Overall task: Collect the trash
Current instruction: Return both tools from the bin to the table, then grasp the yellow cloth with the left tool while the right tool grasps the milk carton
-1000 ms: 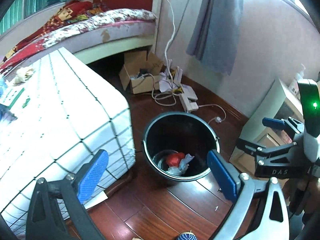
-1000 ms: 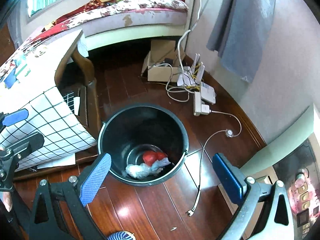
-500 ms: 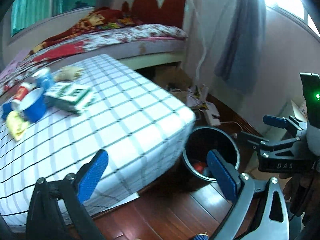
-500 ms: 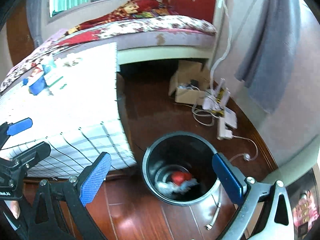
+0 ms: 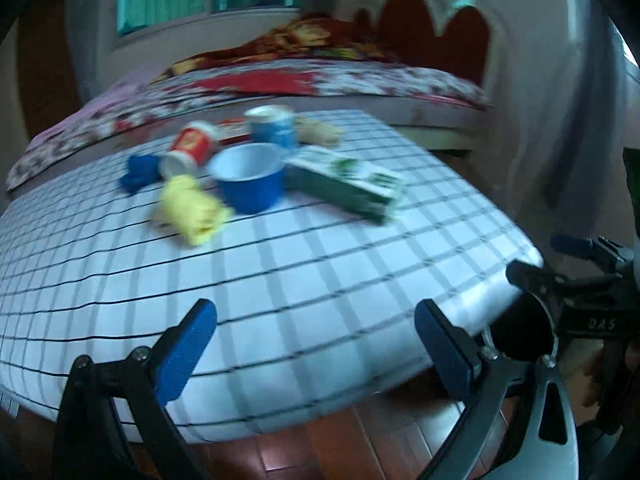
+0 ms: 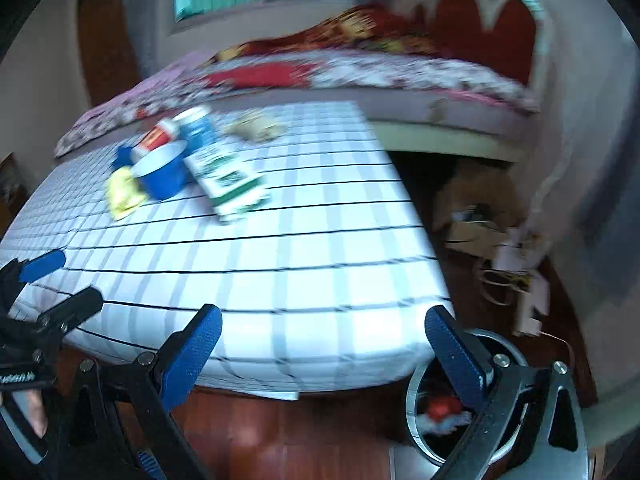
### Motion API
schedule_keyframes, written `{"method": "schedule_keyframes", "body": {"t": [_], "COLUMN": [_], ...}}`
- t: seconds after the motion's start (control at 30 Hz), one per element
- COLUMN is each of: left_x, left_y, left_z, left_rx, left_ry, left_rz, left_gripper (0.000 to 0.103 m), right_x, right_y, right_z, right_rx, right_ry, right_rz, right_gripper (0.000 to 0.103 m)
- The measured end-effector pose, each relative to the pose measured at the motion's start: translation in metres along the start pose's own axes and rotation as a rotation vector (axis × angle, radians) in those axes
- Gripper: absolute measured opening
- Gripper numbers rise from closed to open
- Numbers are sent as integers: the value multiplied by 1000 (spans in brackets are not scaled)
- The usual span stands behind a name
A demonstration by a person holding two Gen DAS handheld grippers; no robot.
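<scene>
Right wrist view: red and white scraps seen in bin on floor beside table. Blue cup, yellow wrapper, green carton, cans left uncollected on cloth. Left gripper and right gripper held spread wide, nothing grasped.

Both wrist views face the checked table from its near edge.
</scene>
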State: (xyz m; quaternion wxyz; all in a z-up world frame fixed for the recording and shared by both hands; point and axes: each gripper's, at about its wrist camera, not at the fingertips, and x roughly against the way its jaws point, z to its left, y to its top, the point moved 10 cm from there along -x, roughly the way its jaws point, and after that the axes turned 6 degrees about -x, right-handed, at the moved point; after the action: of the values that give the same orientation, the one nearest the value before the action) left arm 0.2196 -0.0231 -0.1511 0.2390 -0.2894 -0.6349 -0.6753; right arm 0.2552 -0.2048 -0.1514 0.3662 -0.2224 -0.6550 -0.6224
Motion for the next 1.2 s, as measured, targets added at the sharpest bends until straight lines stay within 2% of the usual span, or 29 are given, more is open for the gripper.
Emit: {"method": "schedule_keyframes", "body": {"t": [0.1,0.2,0.33,0.57,0.6,0.63,0.7,0.77,0.83,0.93,1.0,1.07,1.13,1.17,1.2], "left_x": [-7,-15,-29,-52,-59,-63,-69,-75,-81,-92,-99,-104,-106,-108,-107], "left_y": [2,2,6,25,28,30,33,34,34,33,33,31,29,27,27], "left_z": [32,55,82,102,103,103,103,104,106,110,111,113,114,115,117], "left_rx": [34,63,120,145,147,148,150,155,174,200,211,211,219,224,223], "left_ry": [48,88,105,114,109,104,97,101,99,86,77,78,64,57,58], "left_rz": [7,17,26,22,28,32,38,44,52,69,88,110,123,130,123], "left_gripper": [100,100,98,94,93,93,91,89,87,84,81,75,61,48,41], "right_x": [-19,-43,-75,-115,-119,-121,-126,-124,-119,-117,-122,-122,-119,-117,-116], "right_y": [17,32,53,83,84,85,84,83,79,71,65,64,63,62,61], "right_z": [30,55,78,89,89,89,86,83,74,69,69,71,69,69,68], "right_rx": [63,106,139,140,136,129,105,64,9,-63,-104,-107,-115,-115,-111], "right_ry": [28,60,88,97,101,102,84,50,-44,-124,-127,-118,-100,-93,-82], "right_rz": [-14,7,32,51,55,59,74,70,64,58,83,61,52,48,44], "right_gripper": [102,102,102,102,101,95,78,74,71,70,70,71,71,71,71]}}
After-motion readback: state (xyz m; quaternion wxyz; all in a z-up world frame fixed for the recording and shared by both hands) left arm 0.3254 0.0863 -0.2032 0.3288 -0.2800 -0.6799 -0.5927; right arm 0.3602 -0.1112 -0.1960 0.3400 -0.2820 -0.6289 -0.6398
